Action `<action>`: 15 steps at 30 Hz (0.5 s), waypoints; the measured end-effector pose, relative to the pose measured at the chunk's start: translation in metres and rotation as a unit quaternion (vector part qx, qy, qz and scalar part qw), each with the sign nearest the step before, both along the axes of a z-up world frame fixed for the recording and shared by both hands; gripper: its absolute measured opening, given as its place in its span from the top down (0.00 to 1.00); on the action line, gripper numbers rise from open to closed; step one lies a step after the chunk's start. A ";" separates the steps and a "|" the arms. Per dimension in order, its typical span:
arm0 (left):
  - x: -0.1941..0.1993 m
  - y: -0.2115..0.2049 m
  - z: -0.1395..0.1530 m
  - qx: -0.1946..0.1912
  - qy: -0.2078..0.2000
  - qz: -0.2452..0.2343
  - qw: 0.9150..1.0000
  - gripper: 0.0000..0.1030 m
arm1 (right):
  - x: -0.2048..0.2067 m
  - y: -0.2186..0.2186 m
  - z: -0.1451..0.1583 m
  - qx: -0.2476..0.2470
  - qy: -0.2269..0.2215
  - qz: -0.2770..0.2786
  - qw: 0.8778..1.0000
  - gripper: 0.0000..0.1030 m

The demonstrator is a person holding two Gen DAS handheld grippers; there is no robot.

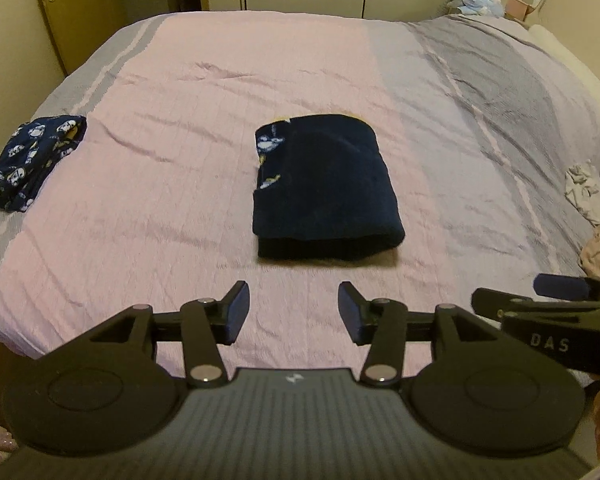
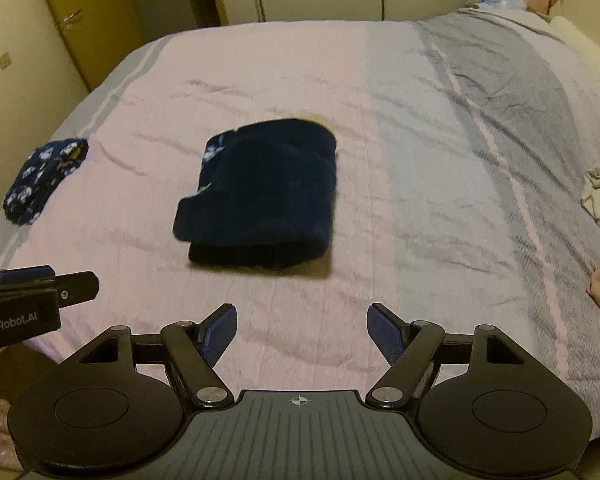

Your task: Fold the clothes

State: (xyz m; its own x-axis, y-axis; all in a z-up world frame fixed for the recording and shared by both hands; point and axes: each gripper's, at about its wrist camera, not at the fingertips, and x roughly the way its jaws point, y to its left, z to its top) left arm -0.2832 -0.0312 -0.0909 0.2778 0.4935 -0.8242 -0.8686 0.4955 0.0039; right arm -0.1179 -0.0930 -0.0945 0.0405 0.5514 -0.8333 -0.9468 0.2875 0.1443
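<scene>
Dim, warm indoor light is washing both wrist views in a yellowish cast.

You are looking through fisheye lenses that are bending the room's edges: the door (image 1: 54, 8) at 10 o'clock is bowing, and dark vignette corners are creeping in at 1 and 5 o'clock. The bedspread (image 1: 180, 128) is showing soft, shallow wrinkle shadows, with no hard glare anywhere. The folded navy garment (image 1: 324, 188) is reading almost black, its folds losing detail, and a faint shadow is sitting along its near edge. In the right wrist view that garment (image 2: 260, 200) is smearing slightly with motion blur, and compression is blotching the pink cloth.
</scene>
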 end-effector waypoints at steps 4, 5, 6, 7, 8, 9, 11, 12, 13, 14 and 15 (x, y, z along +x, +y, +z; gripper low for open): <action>-0.002 -0.006 0.003 0.001 0.002 -0.001 1.000 0.57 | -0.006 -0.004 0.004 -0.005 -0.014 0.009 1.000 0.27; -0.002 -0.006 0.005 0.001 0.001 -0.002 1.000 0.57 | -0.007 -0.004 0.005 -0.006 -0.017 0.010 1.000 0.27; -0.002 -0.006 0.006 0.001 0.001 -0.003 1.000 0.57 | -0.007 -0.004 0.006 -0.007 -0.018 0.009 1.000 0.27; -0.002 -0.006 0.008 0.001 0.002 -0.004 1.000 0.57 | -0.008 -0.003 0.007 -0.009 -0.019 0.009 1.000 0.27; -0.002 -0.005 0.009 0.001 0.002 -0.005 1.000 0.57 | -0.008 -0.003 0.008 -0.010 -0.019 0.008 1.000 0.27; -0.001 -0.005 0.011 0.001 0.002 -0.007 1.000 0.57 | -0.009 -0.002 0.009 -0.010 -0.019 0.007 1.000 0.27; 0.000 -0.002 0.013 0.000 0.002 -0.012 1.000 0.56 | -0.011 0.000 0.011 -0.010 -0.021 0.007 1.000 0.27; 0.000 0.000 0.014 -0.001 0.002 -0.014 1.000 0.56 | -0.011 0.002 0.012 -0.011 -0.022 0.006 1.000 0.27; 0.001 0.003 0.014 -0.002 0.002 -0.017 1.000 0.56 | -0.011 0.004 0.013 -0.012 -0.023 0.005 1.000 0.27; 0.002 0.006 0.014 -0.004 0.002 -0.019 1.000 0.56 | -0.012 0.006 0.013 -0.013 -0.023 0.003 1.000 0.27; 0.003 0.009 0.012 -0.006 0.003 -0.022 1.000 0.56 | -0.012 0.008 0.012 -0.014 -0.023 -0.001 1.000 0.27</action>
